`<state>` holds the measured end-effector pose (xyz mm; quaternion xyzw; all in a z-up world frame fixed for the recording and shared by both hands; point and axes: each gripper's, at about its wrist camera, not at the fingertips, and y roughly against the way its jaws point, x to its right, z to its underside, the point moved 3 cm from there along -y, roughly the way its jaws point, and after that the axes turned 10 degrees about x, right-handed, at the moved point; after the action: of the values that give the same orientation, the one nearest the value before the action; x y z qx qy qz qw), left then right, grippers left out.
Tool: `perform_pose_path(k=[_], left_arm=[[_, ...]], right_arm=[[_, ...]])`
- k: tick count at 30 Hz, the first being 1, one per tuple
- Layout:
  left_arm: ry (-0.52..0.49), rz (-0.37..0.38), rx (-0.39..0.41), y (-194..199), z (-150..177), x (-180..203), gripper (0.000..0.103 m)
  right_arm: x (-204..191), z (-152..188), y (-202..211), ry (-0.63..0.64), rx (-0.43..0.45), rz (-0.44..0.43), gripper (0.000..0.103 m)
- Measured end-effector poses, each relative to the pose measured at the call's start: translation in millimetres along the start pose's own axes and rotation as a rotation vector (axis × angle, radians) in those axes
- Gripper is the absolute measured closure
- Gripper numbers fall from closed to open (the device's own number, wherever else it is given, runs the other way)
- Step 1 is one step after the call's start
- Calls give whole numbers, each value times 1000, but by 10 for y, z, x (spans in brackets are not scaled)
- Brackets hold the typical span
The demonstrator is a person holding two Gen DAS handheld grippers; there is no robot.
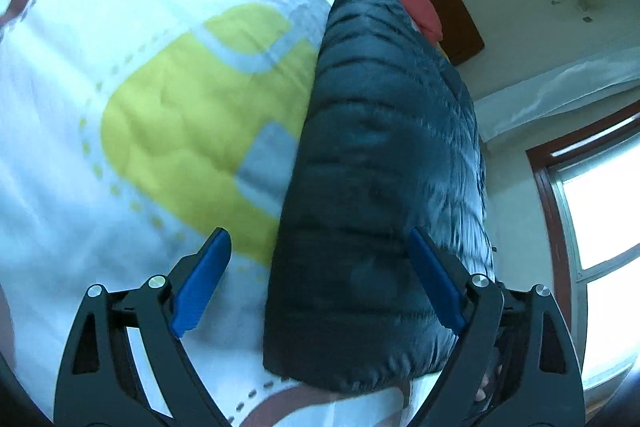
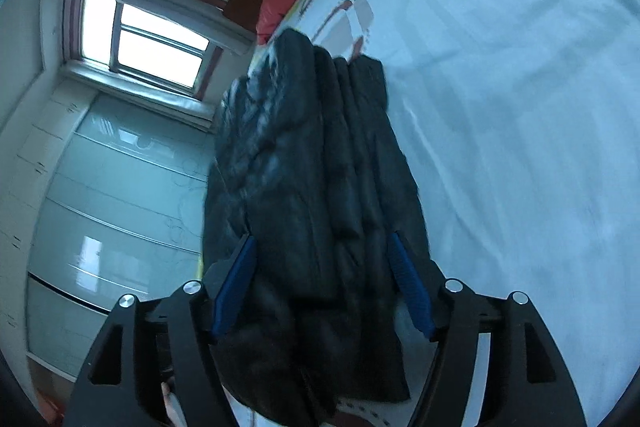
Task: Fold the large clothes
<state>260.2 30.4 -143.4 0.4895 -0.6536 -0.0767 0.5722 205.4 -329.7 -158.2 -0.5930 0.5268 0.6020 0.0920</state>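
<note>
Jacket (image 1: 384, 187) lies folded on bed (image 1: 120, 107), beneath both open tongs.

left gripper (image 1: 320, 279): matte black frame, two angular arms with triangular cutouts, each arm carrying two round silver pivot screws near its top. fingers (image 1: 202, 283) faced with long blue pads, smooth-looking. a white strip shows inside the frame behind the left arm.

right gripper (image 2: 322, 285): same black skeleton build, silver screws, triangular cutouts. blue pads (image 2: 412, 287) show fine ribbing. white strip behind its right arm.
</note>
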Motion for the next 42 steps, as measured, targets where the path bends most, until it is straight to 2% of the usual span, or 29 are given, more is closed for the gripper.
perform_pose_path(k=[1,2,3,4,7,9,11,12,16,19,21,25,31,34,39,42], left_arm=[[1,6,-5,-15,36,18,18],[-1,18,-5,-15,72,19,31],[-13,34,-4,-21,94,39,37],[-30,34,-2,-29,110,59,41],[-70,-5,16,-31,115,121,42],[-89,-28,27,-6,120,150,40],[-102,-80,51,61,125,160,28],[-111,-110,65,115,134,165,27],[-148,-152,83,276,188,186,25],[-213,-199,108,422,287,282,25],[-273,-234,123,516,377,353,25],[-391,-294,166,723,538,482,22],[-496,-337,244,1063,748,682,14],[-538,-346,290,1251,813,810,12],[-580,-361,343,1490,870,997,9],[-587,-370,355,1581,895,1046,8]], right_arm=[[32,37,-16,-19,-13,-5,36],[76,71,-29,-45,-12,-5,42],[97,84,-42,-55,-13,-2,52],[120,89,-51,-60,-7,3,54],[144,102,-30,-79,2,-4,57],[110,88,-2,-74,11,-7,57],[93,100,71,-73,25,0,55],[79,114,111,-71,28,4,55],[9,193,304,-30,52,44,55],[-76,292,490,28,87,98,54],[-154,367,627,83,119,150,47],[-352,538,825,231,161,274,47],[-683,837,946,418,188,403,46],[-900,971,1002,516,216,438,46],[-1214,1147,1105,614,271,443,37],[-1359,1246,1158,673,298,448,36]])
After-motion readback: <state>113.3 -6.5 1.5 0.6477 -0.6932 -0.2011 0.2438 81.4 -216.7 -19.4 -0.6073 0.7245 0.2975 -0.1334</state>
